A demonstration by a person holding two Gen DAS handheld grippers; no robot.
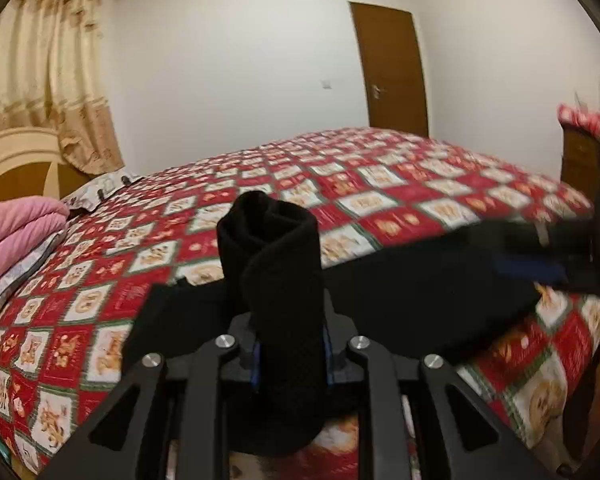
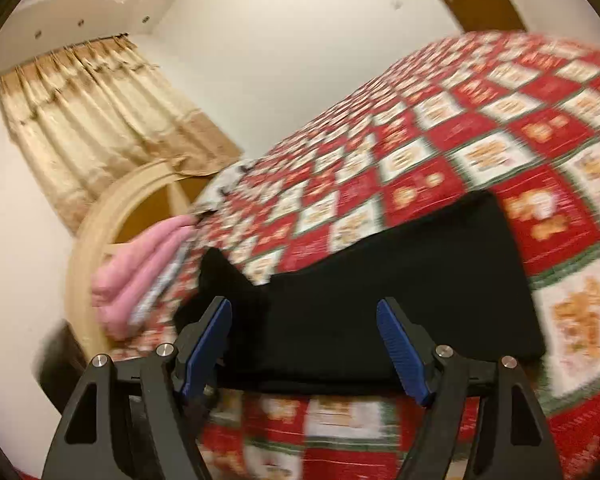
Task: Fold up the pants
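Note:
The black pants (image 1: pixel 428 280) lie on a bed with a red and white patchwork quilt (image 1: pixel 340 176). My left gripper (image 1: pixel 290 356) is shut on a bunched fold of the pants (image 1: pixel 276 264), which stands up between its fingers. My right gripper (image 2: pixel 304 344) is open, its blue pads (image 2: pixel 400 352) spread wide just over the near edge of the pants (image 2: pixel 400 280), holding nothing. The right gripper also shows blurred at the right edge of the left wrist view (image 1: pixel 572 256).
A folded pink blanket (image 1: pixel 16 232) lies by the cream headboard (image 1: pixel 16 160) at the left. Beige curtains (image 2: pixel 100 120) hang behind. A brown door (image 1: pixel 392 68) is in the far wall. A wooden cabinet (image 1: pixel 580 160) stands at the right.

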